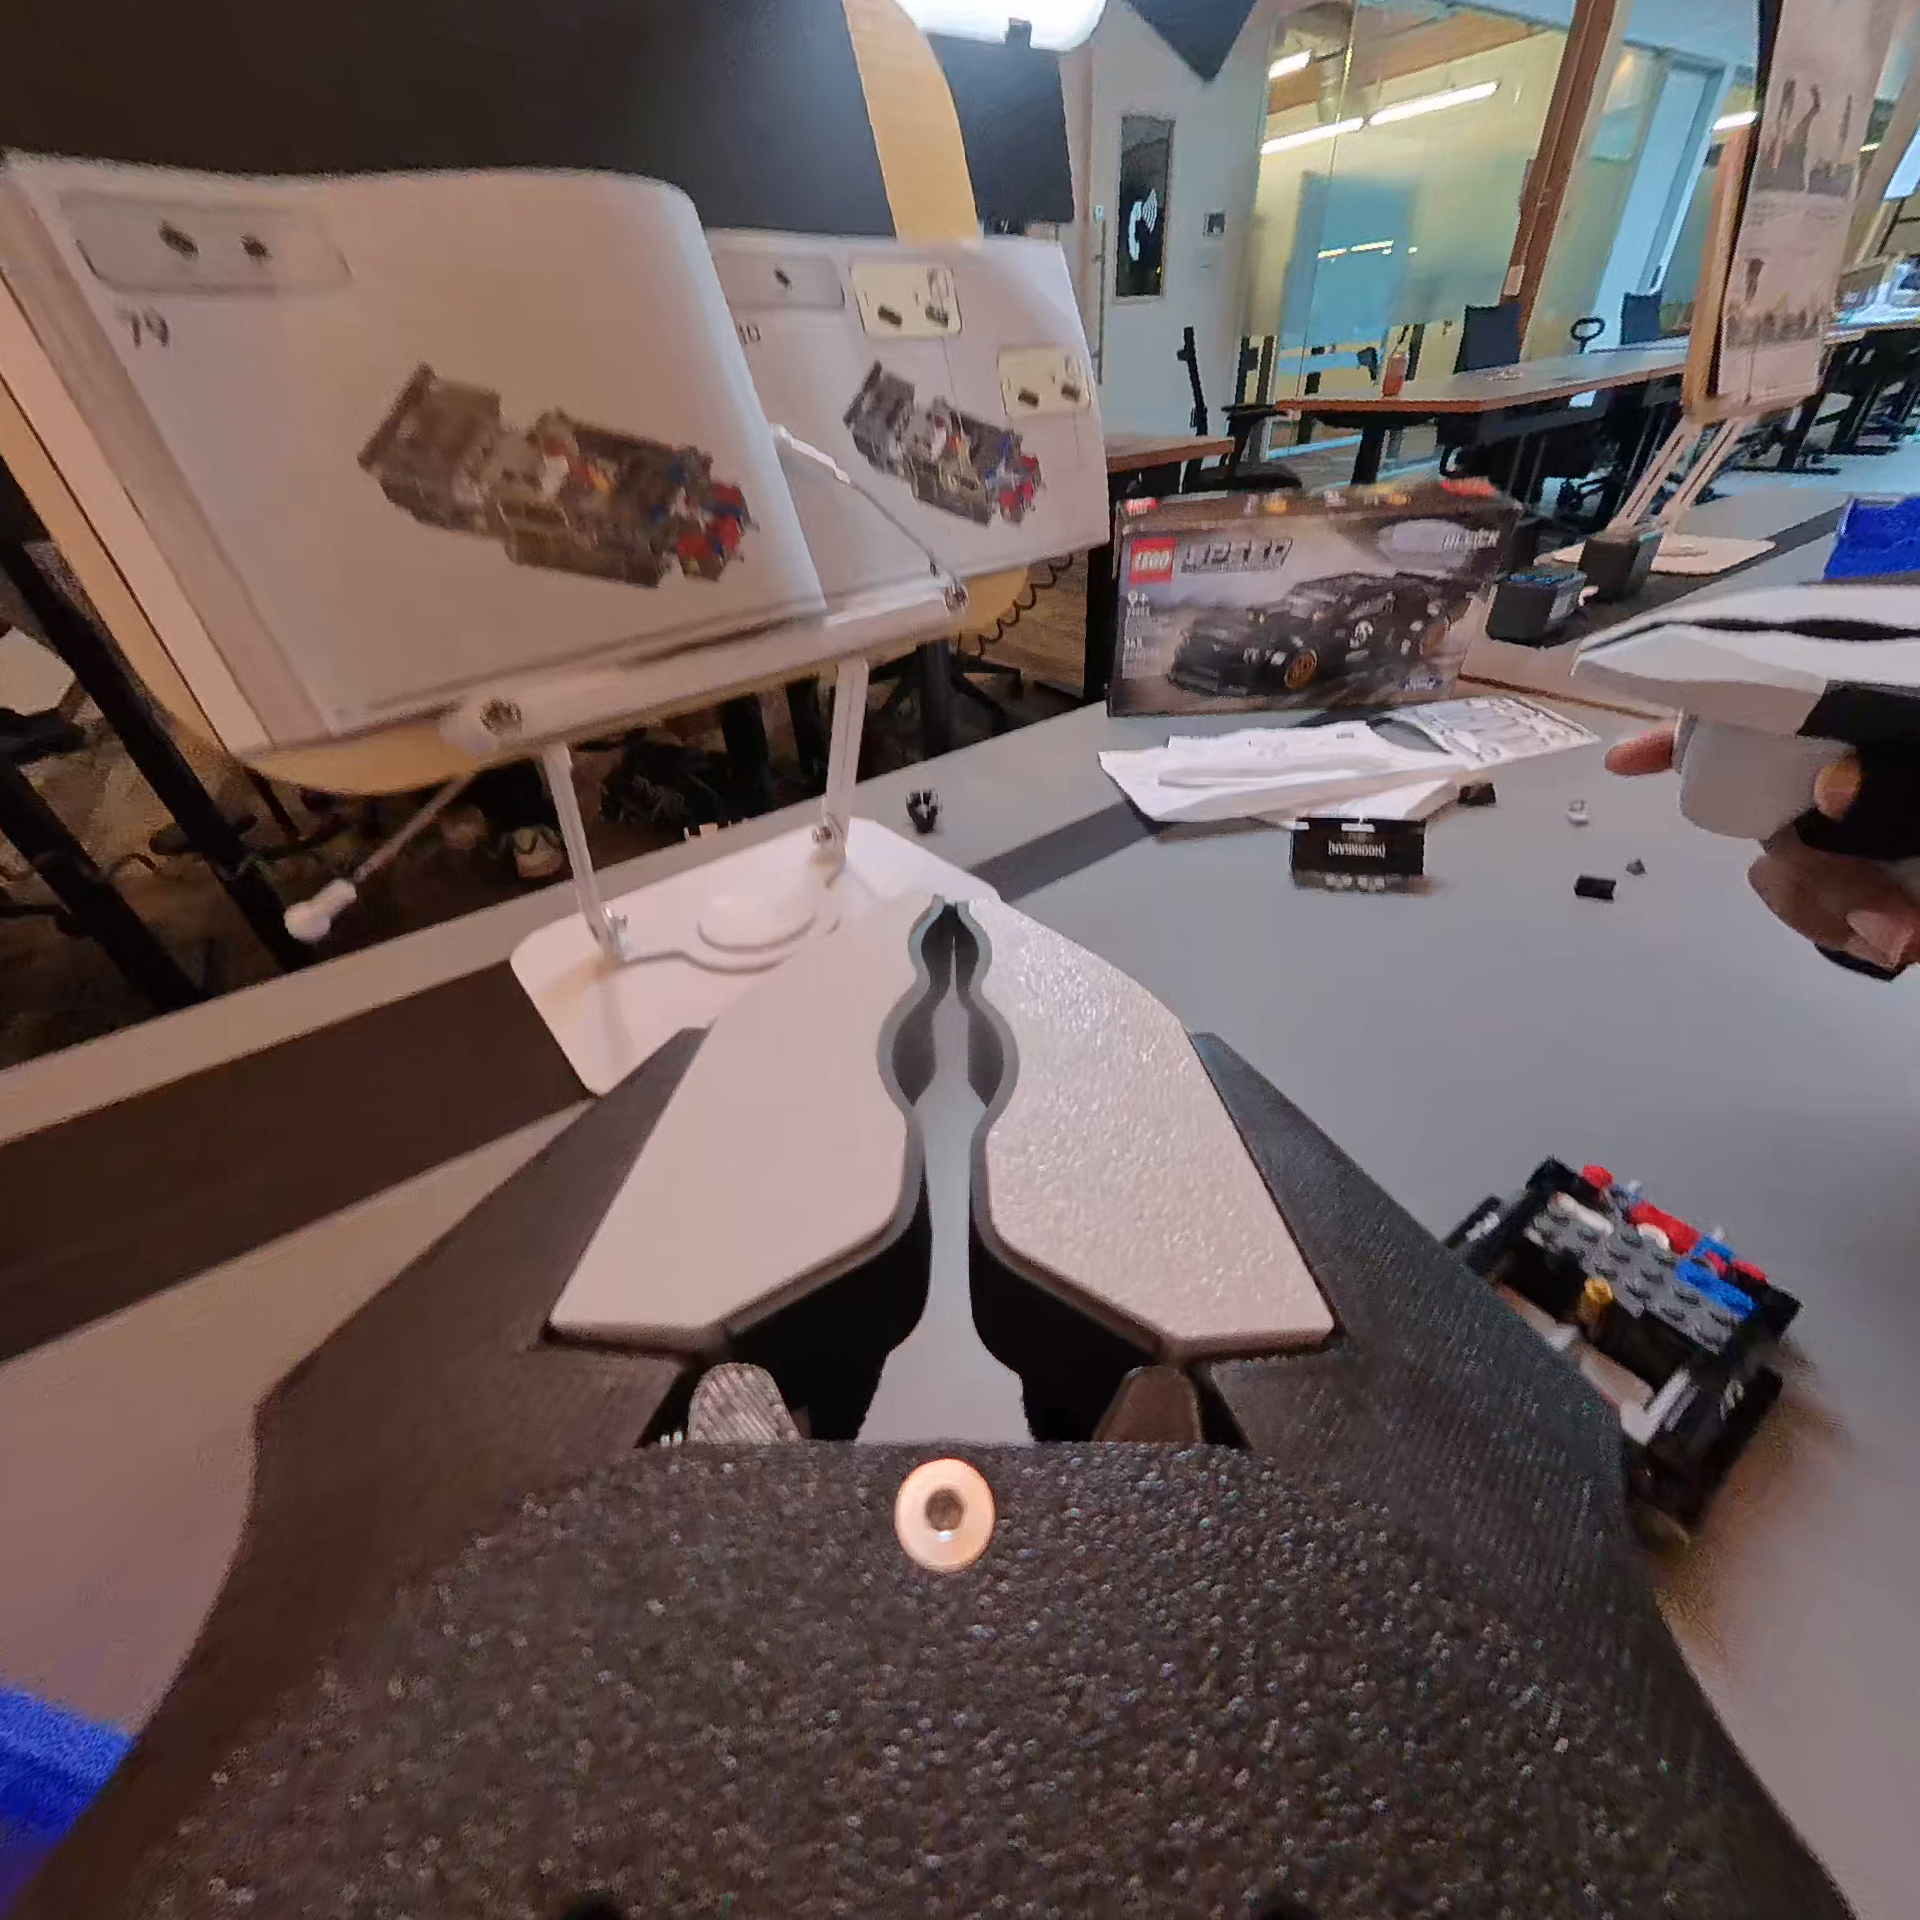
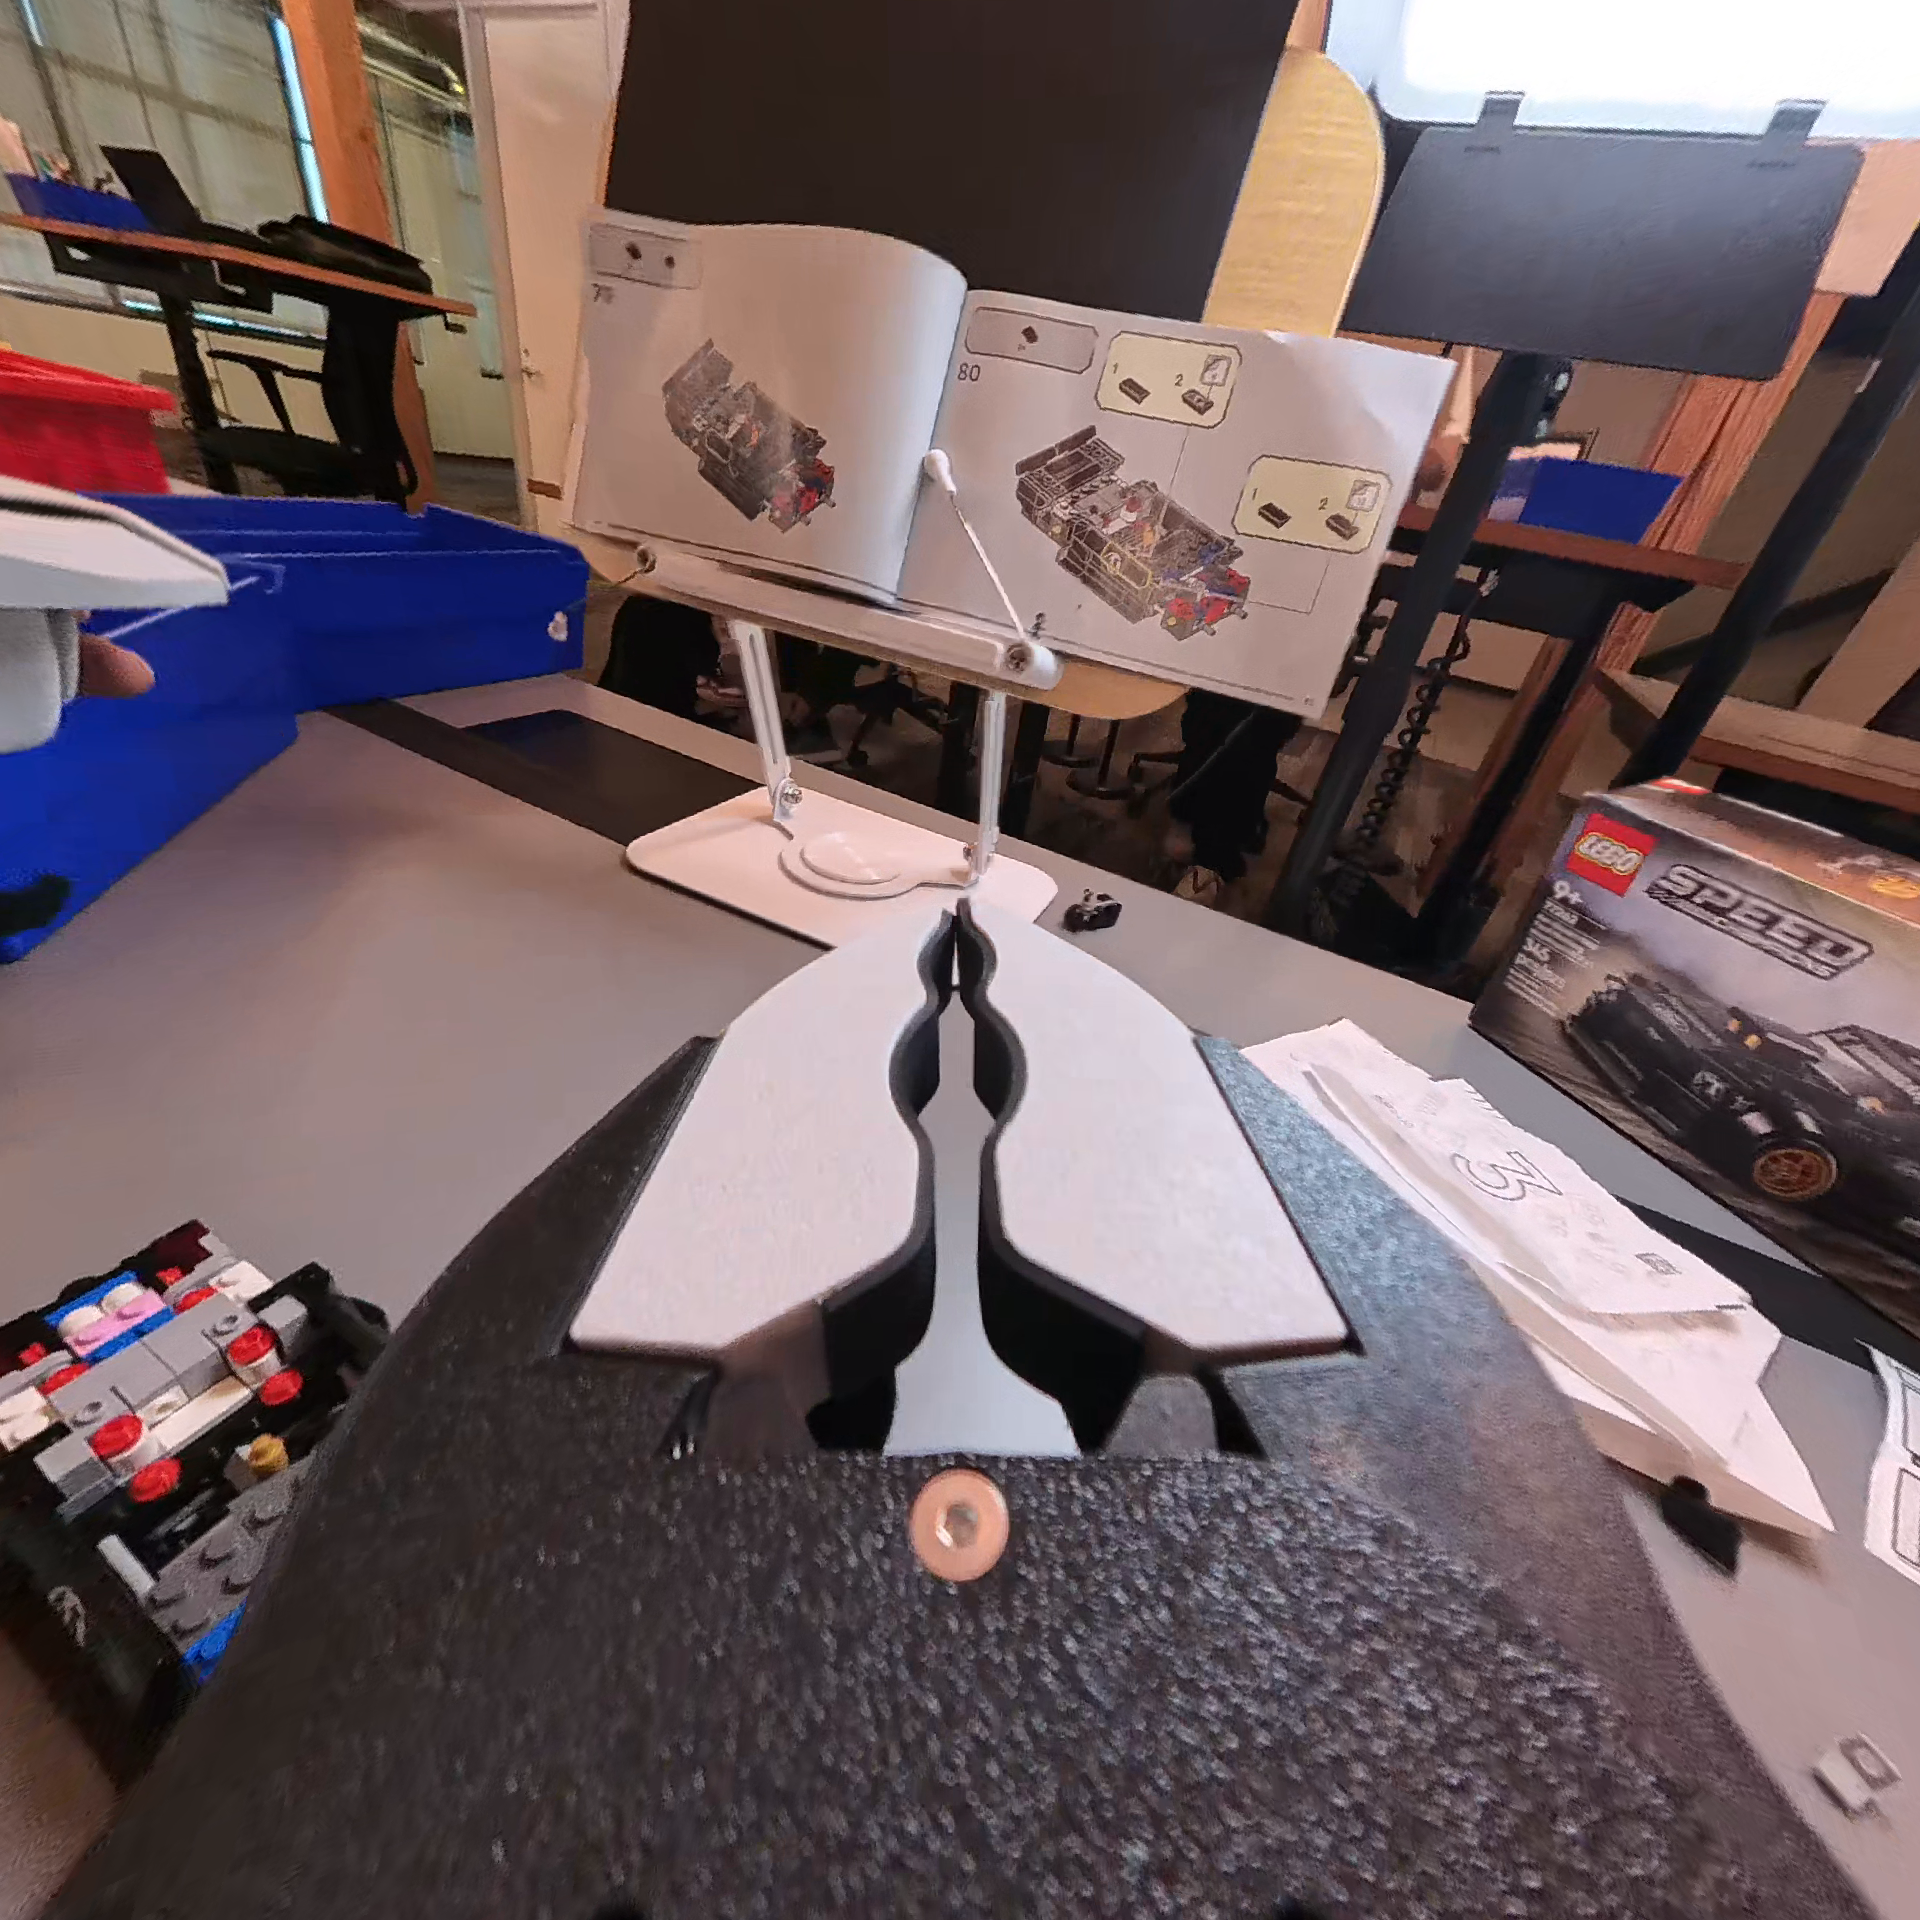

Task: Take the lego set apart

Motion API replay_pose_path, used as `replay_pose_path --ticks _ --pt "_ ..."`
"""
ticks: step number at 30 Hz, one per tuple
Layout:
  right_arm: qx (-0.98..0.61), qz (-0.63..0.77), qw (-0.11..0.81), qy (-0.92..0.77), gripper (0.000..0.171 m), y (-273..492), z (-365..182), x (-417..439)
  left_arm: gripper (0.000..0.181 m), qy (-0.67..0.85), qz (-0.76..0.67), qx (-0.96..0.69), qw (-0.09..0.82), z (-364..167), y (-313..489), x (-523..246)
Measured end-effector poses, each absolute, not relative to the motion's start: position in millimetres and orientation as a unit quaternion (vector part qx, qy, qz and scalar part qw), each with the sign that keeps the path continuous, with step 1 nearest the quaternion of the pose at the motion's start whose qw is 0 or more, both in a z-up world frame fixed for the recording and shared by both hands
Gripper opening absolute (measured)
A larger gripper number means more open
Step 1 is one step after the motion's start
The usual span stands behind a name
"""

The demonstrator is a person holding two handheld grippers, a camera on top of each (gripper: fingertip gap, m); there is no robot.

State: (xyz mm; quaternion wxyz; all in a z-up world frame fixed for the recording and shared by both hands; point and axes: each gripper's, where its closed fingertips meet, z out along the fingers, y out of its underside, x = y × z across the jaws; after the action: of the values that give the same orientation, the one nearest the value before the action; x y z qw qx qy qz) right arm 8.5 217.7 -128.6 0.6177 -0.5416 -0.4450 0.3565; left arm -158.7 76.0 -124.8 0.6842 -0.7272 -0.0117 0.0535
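The partly built lego car [image 1: 1621,1309], black with grey, red and blue bricks, lies on the grey table to the right of my left gripper; it also shows at the lower left of the right wrist view [image 2: 156,1403]. My left gripper [image 1: 951,920] is shut with nothing between its tips, held above the table in front of the white stand base [image 1: 727,935]. My right gripper [image 2: 958,925] is shut with nothing between its tips, also facing the stand base [image 2: 831,862]. The right gripper shows at the right edge of the left wrist view [image 1: 1766,665], held in a hand.
An open instruction booklet [image 2: 987,468] rests on the white stand. The lego box [image 1: 1309,603] and white paper bags [image 2: 1538,1247] lie at the right. Small loose black pieces [image 1: 1595,886] are scattered on the table, one [image 2: 1091,912] by the stand. Blue bins [image 2: 312,613] stand at the left. The gap from one gripper's tips to the other's is roughly 25 cm. The partly built lego car [image 1: 1621,1309] is about equally far from each gripper, around 20 cm. It turns up in the right wrist view [image 2: 252,1492] as well.
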Motion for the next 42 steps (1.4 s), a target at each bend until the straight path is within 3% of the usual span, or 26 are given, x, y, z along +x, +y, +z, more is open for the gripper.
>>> replay_pose_path --ticks 10,24,42 --pt "-0.512 0.344 0.594 -0.517 0.001 206.0 -156.9 -3.3 0.003 0.063 0.021 -0.766 0.639 -185.6 72.0 -132.8" --pt "-0.481 0.337 0.569 -0.576 0.013 176.1 -177.0 -16.0 0.009 0.079 -0.002 -0.768 0.636 -194.9 71.8 -129.4" --pt "-0.484 0.328 0.560 -0.587 0.013 174.2 -186.2 -17.7 0.017 0.102 -0.009 -0.774 0.625 -202.1 73.9 -118.0"
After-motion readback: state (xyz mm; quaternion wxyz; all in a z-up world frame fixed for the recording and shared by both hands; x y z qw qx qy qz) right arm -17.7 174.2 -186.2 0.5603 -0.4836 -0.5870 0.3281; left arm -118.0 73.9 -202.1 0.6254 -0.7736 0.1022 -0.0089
